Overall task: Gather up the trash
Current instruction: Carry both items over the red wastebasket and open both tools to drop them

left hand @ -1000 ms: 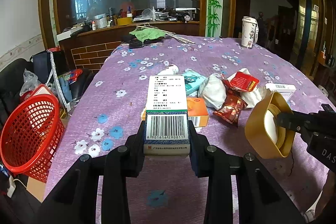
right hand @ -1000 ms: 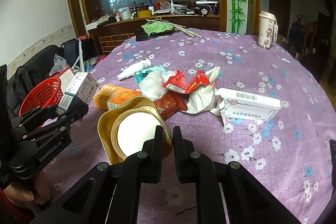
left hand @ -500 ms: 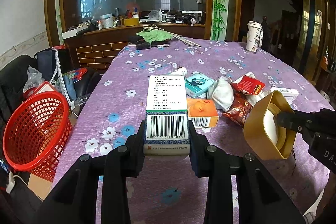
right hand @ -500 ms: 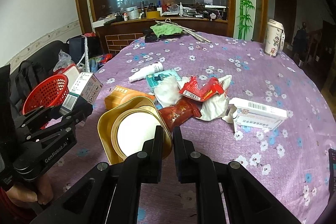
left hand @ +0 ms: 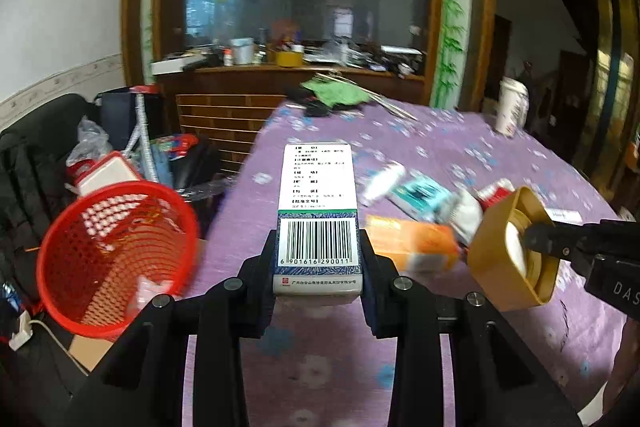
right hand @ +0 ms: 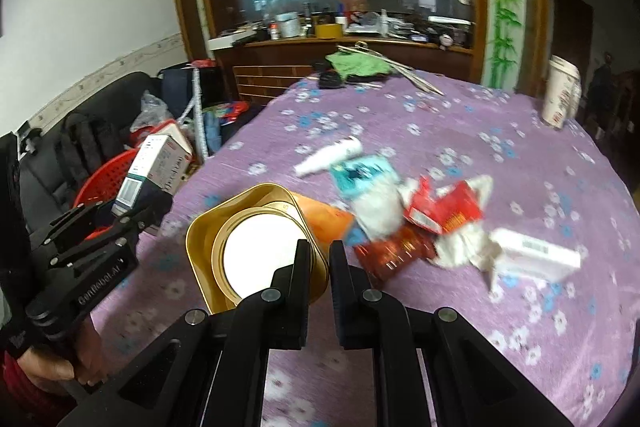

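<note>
My left gripper (left hand: 318, 255) is shut on a white medicine box with a barcode (left hand: 318, 211), held above the purple table's left side. It also shows in the right wrist view (right hand: 150, 167). My right gripper (right hand: 319, 259) is shut on the rim of a gold square container (right hand: 244, 239) with a white inside; it also shows in the left wrist view (left hand: 508, 251). A red mesh basket (left hand: 112, 255) stands on the floor left of the table. On the table lie an orange box (left hand: 412, 243), a teal packet (right hand: 364, 169), a white tube (right hand: 328, 157), red wrappers (right hand: 444, 211) and a white carton (right hand: 536, 255).
The purple flowered tablecloth (right hand: 480, 131) covers a round table. A paper cup (right hand: 560, 97) stands at the far right, green cloth and chopsticks (right hand: 360, 65) at the far edge. Bags and a black sofa (left hand: 28, 163) crowd the floor on the left.
Both grippers have risen and swung left with their loads. The red basket now sits closer and larger at the left of the left wrist view. Both grips are unchanged.
</note>
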### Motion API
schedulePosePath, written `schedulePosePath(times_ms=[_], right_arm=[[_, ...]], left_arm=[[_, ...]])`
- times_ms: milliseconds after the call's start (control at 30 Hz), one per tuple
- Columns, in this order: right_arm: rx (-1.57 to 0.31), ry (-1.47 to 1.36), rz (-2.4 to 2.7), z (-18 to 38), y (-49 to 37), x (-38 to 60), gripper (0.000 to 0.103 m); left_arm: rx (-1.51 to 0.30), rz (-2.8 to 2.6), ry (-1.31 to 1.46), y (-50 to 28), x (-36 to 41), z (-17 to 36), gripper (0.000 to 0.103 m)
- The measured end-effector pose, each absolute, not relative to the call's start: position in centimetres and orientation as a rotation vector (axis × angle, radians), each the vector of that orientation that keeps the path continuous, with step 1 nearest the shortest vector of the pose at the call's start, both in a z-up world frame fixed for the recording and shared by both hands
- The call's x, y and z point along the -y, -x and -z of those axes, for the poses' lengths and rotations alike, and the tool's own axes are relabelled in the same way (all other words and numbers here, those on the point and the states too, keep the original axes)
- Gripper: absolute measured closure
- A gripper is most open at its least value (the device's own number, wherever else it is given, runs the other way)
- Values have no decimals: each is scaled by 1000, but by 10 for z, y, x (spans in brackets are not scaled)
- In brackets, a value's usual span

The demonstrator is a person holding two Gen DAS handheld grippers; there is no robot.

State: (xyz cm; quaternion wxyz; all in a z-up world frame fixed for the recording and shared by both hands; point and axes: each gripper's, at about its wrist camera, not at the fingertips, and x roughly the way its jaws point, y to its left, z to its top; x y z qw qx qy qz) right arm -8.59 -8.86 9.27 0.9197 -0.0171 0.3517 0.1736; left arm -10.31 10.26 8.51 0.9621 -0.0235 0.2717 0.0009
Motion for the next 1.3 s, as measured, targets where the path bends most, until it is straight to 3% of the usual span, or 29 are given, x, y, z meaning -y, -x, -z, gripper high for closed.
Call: schedulePosePath(times_ms=[400,700,767,800,933,1100,1300], right_arm=[[-762,97,-587,-116,36,-36,92],[-817,143,-698,-95,-5,-152,90],[-813,145,-701,-90,-11,-165,81],[-808,139,-690,-89,-13,-167,79],[-770,93,-677,-99,-7,-143,79],[-724,88,-608,-109,11,-95,71],[-729,13,-551,-103,37,-8,70]], left_arm=[[-592,-234,184,98,-242,-84,69],[-664,-293,249,83,-309,-59,69],[-656,-284,265,85,-313,-61,56],[-650,-286,270,85,-315,-62,44],[-613,-289,243,95,-307,-70,43],[-609,-224,216,95,-280,-79,43],[-624,-110,156,87,-219,-86,41]])
